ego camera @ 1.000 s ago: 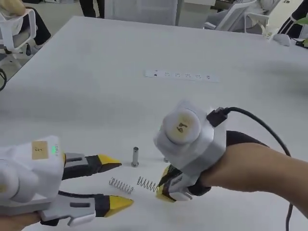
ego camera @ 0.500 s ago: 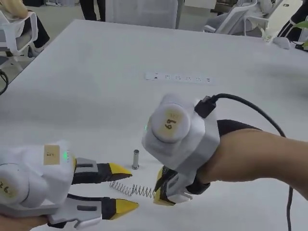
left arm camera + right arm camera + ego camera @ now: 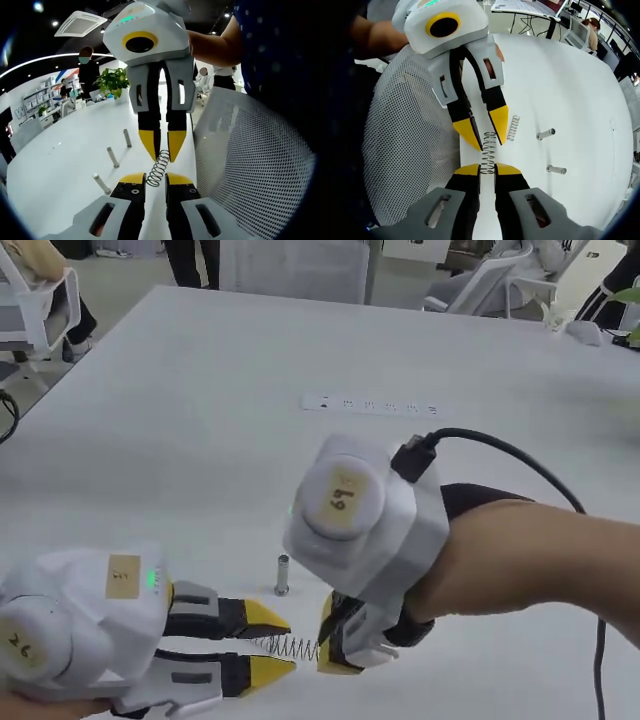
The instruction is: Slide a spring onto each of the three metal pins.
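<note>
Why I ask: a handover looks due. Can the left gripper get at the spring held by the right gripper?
Probably yes. The spring juts from the shut right gripper toward the left gripper, whose jaws stand open around its free end, with nothing between them.

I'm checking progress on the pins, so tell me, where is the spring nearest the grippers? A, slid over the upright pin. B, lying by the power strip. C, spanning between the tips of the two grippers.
C: the spring runs from the right gripper, shut on one end, into the open jaws of the left gripper, while the upright pin is bare.
</note>
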